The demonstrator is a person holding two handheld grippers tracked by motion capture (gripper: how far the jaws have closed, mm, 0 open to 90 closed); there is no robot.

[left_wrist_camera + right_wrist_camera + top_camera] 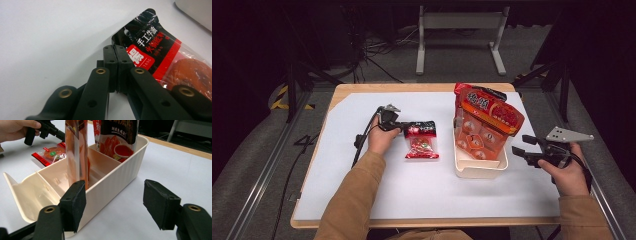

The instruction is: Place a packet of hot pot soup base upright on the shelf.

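Note:
A red and black sauce packet (422, 142) lies flat on the white table cover, left of centre. My left gripper (404, 127) sits at the packet's top left corner. In the left gripper view its jaws stand pressed together (116, 62) with the packet's black edge (160, 50) pinched between the pads. A cream divided bin (479, 172) holds large orange-red food packs (489, 112) standing upright. My right gripper (518, 150) hovers just right of the bin, open (115, 205) with nothing between its pads, facing the bin's wall (112, 180).
The bin's near compartment (32, 192) has nothing in it; a slim orange pack (76, 150) and a dark pack (117, 135) stand farther in. The table's wooden edge (422, 86) runs along the back. A metal stand (459, 22) is on the floor beyond.

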